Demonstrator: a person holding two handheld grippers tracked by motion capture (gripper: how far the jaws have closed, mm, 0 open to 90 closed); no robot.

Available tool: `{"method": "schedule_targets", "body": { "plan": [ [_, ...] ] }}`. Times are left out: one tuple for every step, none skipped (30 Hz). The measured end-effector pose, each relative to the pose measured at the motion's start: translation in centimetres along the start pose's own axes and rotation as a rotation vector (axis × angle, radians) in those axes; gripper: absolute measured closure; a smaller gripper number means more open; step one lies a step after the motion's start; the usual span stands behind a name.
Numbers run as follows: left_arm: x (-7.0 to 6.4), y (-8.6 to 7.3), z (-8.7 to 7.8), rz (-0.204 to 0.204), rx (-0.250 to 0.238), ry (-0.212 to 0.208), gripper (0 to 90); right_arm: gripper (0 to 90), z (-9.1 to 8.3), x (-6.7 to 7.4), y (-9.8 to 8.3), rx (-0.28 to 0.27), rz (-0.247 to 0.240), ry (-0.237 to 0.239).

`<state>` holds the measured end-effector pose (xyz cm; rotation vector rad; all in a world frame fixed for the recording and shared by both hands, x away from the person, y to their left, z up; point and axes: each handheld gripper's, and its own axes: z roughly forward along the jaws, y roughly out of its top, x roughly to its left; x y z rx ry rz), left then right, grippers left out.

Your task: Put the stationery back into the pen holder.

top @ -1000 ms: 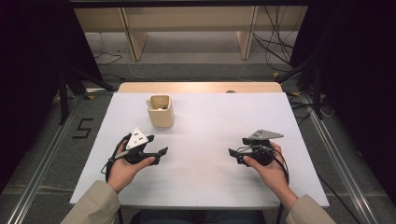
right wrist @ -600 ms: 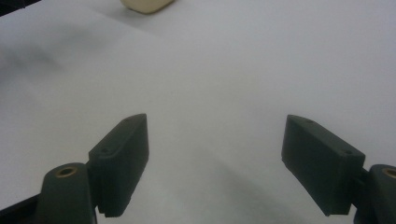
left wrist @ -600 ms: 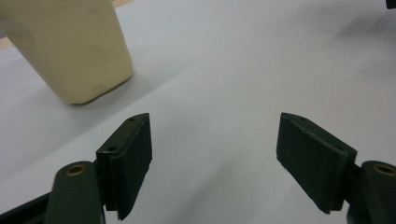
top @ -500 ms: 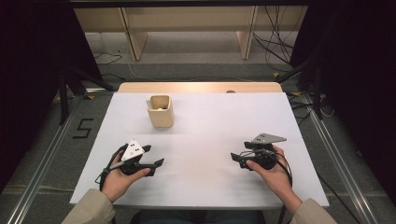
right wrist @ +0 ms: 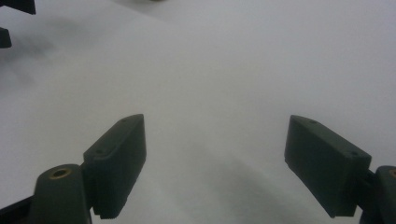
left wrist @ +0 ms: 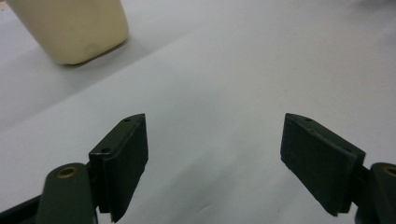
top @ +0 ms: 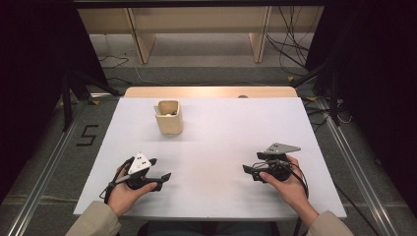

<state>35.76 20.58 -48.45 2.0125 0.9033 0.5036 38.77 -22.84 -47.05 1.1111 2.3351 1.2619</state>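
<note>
Cream cup [top: 169, 117] stands upright on the far left part of the white table [top: 221, 132], well apart from both grippers. Your left gripper [top: 158, 169] sits near the front edge, its jaws just opening wider, nothing between them. Your right gripper [top: 250, 164] also gapes empty.

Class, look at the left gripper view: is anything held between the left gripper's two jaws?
No, the left gripper stands open with just bare white table between its jaws.

Matt white tabletop [top: 221, 147], smooth cream plastic cup [top: 169, 118], matt black plastic tongs [left wrist: 215, 163].
</note>
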Motion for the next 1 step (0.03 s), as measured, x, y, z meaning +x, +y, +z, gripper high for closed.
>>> {"method": "schedule_targets", "body": {
  "plan": [
    [0.15,-0.11,0.03,-0.003,0.001,0.010,21.7,21.3,0.01,-0.03,-0.03,-0.001,0.001,0.000]
  ]
}}
